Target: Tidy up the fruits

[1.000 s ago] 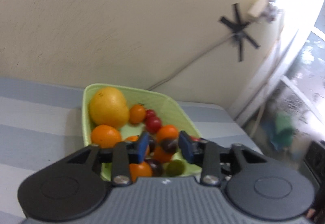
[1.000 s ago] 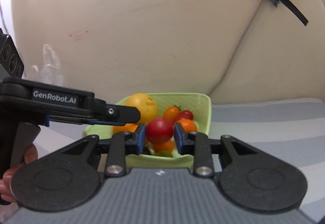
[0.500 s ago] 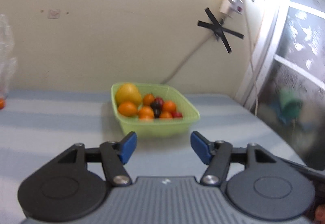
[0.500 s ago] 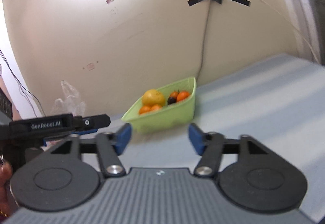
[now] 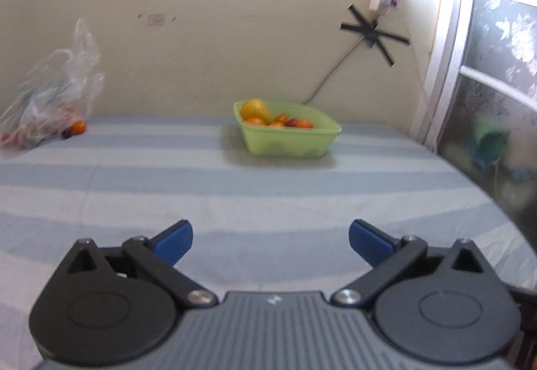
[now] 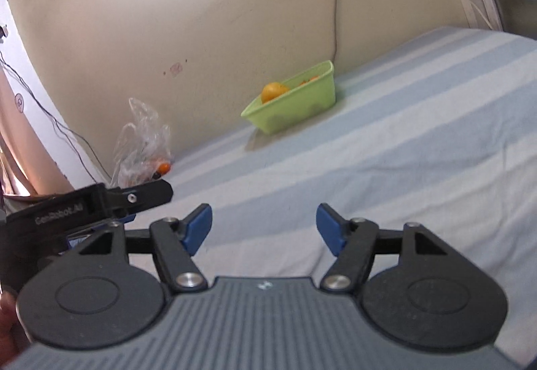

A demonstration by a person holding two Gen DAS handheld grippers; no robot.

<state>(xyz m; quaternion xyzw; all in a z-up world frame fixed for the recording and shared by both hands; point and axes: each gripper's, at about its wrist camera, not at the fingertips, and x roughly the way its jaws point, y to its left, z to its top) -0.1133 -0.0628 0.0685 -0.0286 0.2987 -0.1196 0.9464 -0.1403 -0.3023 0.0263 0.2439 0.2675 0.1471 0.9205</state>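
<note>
Left claw (image 5: 270, 242): wide apart, nothing between the blue pads; its jaws have just been opening, and a second ago they sat over the fruit in the bowl with a dark fruit between them.
Right claw (image 6: 264, 229): about half spread, empty; it has just been opening too, having let go of the red fruit it pinched a second ago.
Bowl (image 5: 288, 143): green, far ahead of both claws against the wall; a moment ago it filled the near view, so both hands have pulled well back.
Fruit in bowl (image 5: 255, 108): one big yellow piece at the left, small orange and red ones beside it.
Bag (image 5: 50, 101): clear plastic, far ahead and left of the left claw, on the striped sheet (image 5: 268, 189).
Loose fruit (image 5: 78, 126): an orange one and a dark one at the bag's mouth, not yet in the bowl.
Meaning: two pieces look delivered; the claws are free, and the next trip likely goes left to the bag.
</note>
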